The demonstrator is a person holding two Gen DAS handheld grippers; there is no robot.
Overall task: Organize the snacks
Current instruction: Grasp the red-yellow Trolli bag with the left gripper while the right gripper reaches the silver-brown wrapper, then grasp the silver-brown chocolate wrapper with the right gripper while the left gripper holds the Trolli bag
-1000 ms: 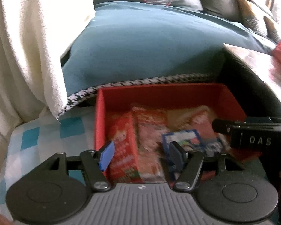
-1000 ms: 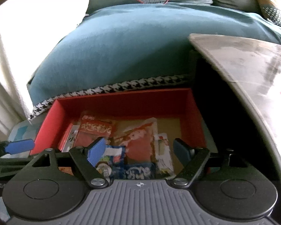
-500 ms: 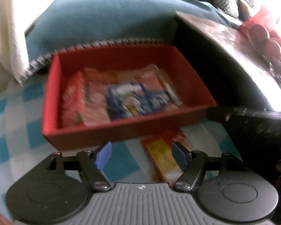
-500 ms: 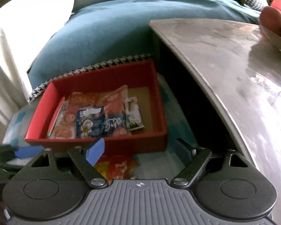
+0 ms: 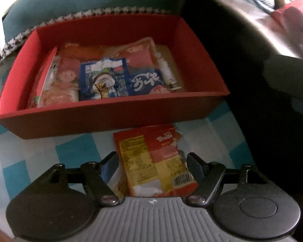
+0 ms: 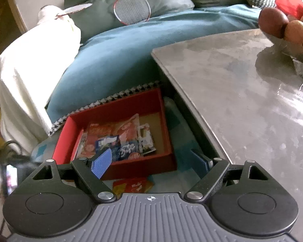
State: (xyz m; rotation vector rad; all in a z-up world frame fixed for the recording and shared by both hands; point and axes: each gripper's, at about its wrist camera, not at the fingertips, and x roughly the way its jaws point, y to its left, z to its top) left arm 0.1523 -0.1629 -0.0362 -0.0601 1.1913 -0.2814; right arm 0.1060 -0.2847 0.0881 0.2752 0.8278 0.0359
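Snack packet, red and yellow, lies flat on the checked cloth just outside the near wall of the red box, which already holds several packets. The left gripper straddles it, jaws wide and not yet touching. The right gripper hangs higher, also wide, empty. Judged step: picking up this stray packet; next, close on it, lift over the wall, release inside.

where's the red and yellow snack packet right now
In the left wrist view, the red and yellow snack packet lies on the checkered cloth just in front of the red box, between the open left tool.
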